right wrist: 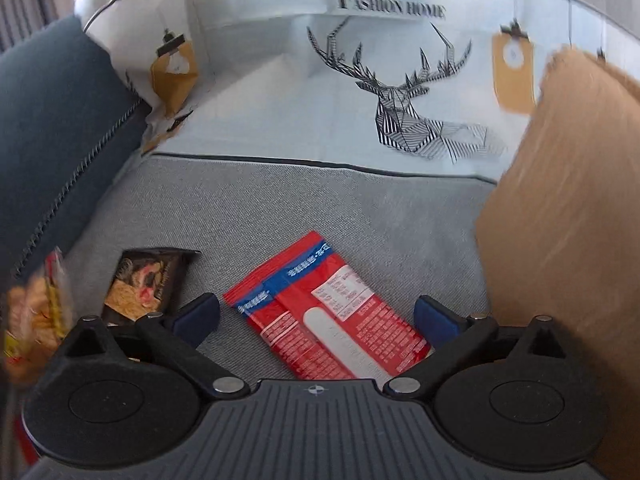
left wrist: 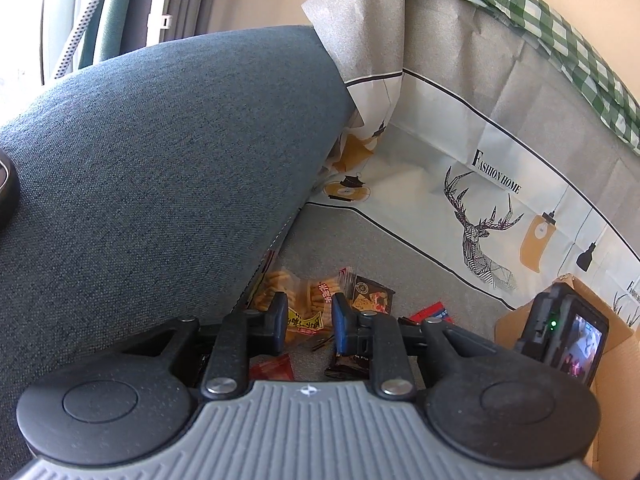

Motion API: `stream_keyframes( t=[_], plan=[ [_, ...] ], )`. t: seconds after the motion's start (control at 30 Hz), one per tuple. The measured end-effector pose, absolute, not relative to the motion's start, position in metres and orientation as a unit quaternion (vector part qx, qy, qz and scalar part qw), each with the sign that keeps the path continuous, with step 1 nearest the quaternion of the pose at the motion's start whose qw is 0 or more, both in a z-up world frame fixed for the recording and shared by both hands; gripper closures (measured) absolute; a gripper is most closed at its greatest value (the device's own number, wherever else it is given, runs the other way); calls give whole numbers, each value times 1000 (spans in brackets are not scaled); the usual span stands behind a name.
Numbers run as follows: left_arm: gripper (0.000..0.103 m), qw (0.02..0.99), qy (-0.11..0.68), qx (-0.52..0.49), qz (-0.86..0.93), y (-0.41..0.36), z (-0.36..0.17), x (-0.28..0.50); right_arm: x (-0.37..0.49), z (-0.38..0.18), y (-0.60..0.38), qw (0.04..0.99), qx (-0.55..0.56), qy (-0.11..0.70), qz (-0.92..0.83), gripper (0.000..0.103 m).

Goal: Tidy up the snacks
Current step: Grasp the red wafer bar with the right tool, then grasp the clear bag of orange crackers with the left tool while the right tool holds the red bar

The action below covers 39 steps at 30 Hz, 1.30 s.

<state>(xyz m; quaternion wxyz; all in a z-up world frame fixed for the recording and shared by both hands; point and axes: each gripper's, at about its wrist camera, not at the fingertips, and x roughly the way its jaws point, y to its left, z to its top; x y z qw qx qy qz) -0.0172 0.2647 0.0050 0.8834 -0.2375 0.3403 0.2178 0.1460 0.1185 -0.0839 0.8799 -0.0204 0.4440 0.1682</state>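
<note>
Several snack packets lie on a grey sofa seat [right wrist: 360, 208]. My right gripper [right wrist: 316, 316] hangs wide open just above a red packet [right wrist: 328, 316], which lies flat between its fingers, untouched. A dark packet [right wrist: 148, 280] lies to its left, and a blurred yellow cracker pack [right wrist: 32, 320] at the far left. In the left wrist view my left gripper [left wrist: 310, 314] hovers with its jaws a narrow gap apart and nothing clamped. Below it lie the yellow cracker pack [left wrist: 276, 282], the dark packet [left wrist: 370, 298] and the red packet [left wrist: 430, 314].
A brown cardboard box [right wrist: 568, 220] stands at the right edge of the seat. A blue-grey cushion [left wrist: 160, 160] fills the left. A deer-print cover [right wrist: 400, 92] drapes the backrest. Beside the box [left wrist: 580, 292] is a black device with a small screen [left wrist: 568, 336].
</note>
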Motion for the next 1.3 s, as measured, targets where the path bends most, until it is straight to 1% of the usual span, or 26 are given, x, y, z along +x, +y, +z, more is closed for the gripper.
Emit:
stream_keyframes(
  t=[0.23,0.3,0.4,0.43,0.5,0.53,0.57,0.67,0.77,0.83,0.87,0.93,0.97,1.0,1.07,1.1,1.17,1.2,1.23,1.27,1.3],
  plan=[
    [77,883,330,-251,219,267,8,-20,130,-76,124,844,-11,482,237,1],
    [77,883,328,-254,219,269,8,-20,121,-73,127,832,-21,492,256,3],
    [77,883,324,-260,218,271,10,-21,108,-69,128,824,-41,498,267,8],
    [77,883,324,-260,218,271,10,-22,103,-68,127,823,-44,498,268,11],
    [77,884,326,-256,217,270,10,-21,91,-65,125,826,-63,493,267,24],
    [77,884,327,-255,216,270,10,-21,84,-64,124,830,-75,488,259,38],
    [77,884,328,-253,215,270,9,-20,77,-63,122,835,-85,482,252,49],
    [77,885,333,-246,214,268,8,-19,65,-60,108,833,-63,489,251,53],
    [77,885,337,-241,212,267,7,-18,47,-52,93,829,-42,501,247,54],
    [74,885,341,-237,210,266,6,-17,31,-44,83,827,-29,509,237,54],
    [73,886,344,-230,209,264,6,-16,22,-40,78,828,-26,510,231,54],
    [63,889,352,-210,205,259,5,-11,1,-30,69,832,-24,501,236,54],
    [60,890,359,-195,203,256,4,-7,-8,-26,66,835,-28,496,236,54],
    [56,892,366,-174,202,251,2,-3,-16,-25,64,836,-32,493,238,54],
    [47,892,385,-129,198,240,-3,8,-21,-29,61,833,-29,498,239,52],
    [41,891,397,-103,194,234,-7,14,-21,-32,61,830,-30,503,239,50],
    [35,889,411,-41,198,221,-13,24,-17,-38,64,826,-43,509,239,50],
    [30,887,415,-7,202,214,-16,28,-14,-39,65,826,-48,510,236,49],
    [24,886,416,24,204,209,-19,31,-11,-40,66,827,-52,509,233,44],
    [21,883,418,53,205,204,-22,35,-10,-41,67,826,-57,510,233,38],
    [19,879,423,74,206,202,-27,38,-9,-43,68,825,-65,511,232,37]
  ],
)
